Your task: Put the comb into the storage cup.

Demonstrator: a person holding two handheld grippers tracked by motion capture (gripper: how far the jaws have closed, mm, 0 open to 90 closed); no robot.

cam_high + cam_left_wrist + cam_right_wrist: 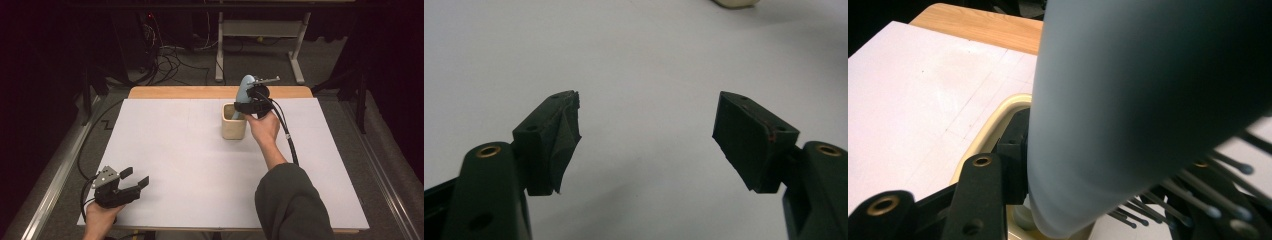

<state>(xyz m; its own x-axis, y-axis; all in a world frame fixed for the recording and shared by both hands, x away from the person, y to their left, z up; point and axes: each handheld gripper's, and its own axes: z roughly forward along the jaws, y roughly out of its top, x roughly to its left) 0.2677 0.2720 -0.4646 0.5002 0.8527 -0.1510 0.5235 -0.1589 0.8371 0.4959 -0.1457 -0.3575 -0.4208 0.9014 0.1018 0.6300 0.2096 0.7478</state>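
Already the right gripper [248, 102] pinched the pale blue hairbrush [245, 90], handle down in the cream cup [233, 127] at the table's far middle; letting go remained. Idle near the front edge, the left gripper [134, 178] stood spread.

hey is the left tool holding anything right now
No, the left tool has its jaws spread wide apart with just the bare white table between them.

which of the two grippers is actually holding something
The right gripper, raised over the cream cup, is clamped on a light blue hairbrush. The left gripper rests near the table's front edge, jaws apart with nothing between them.
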